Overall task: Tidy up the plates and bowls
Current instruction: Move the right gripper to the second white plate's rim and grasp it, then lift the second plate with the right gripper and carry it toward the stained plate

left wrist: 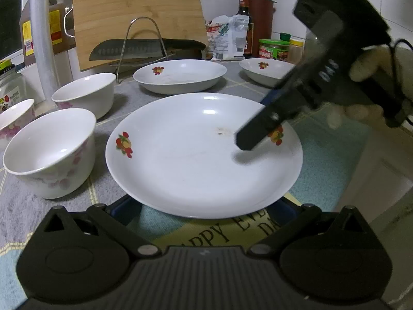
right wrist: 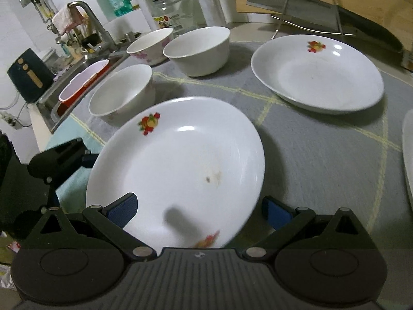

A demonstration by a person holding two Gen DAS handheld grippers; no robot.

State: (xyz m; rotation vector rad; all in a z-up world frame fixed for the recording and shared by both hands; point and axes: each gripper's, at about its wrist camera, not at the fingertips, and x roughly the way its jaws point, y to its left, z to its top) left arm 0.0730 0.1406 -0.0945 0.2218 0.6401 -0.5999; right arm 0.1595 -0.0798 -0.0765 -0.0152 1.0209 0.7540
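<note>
the right gripper (right wrist: 200, 210) is seen spread wide, its blue-padded fingers (right wrist: 124, 208) set either side of the near rim of the large plate (right wrist: 180, 160); whether the pads touch the rim cannot be told. in the left wrist view one finger of that gripper (left wrist: 254, 135) is shown over the plate's right side, a shadow cast beneath it, with a hand (left wrist: 366, 64) blurred behind. the left gripper (left wrist: 204, 206) is also held open, the plate's near edge lying between its fingers, which are mostly hidden under the rim.

the plate (left wrist: 204, 155) rests on a grey cloth (right wrist: 322, 155) over the desk, with a small brown stain near its middle. a second plate (left wrist: 180, 76) and a third plate (left wrist: 265, 69) are seen beyond it in the left view only as a pair; in the right view the third is cut off at the edge. three bowls (right wrist: 122, 94) are grouped to the left. a sink (right wrist: 77, 82) is shown only by the right view. a cutting board (left wrist: 136, 18), cleaver (left wrist: 134, 49) and bottles (left wrist: 244, 23) stand behind.
</note>
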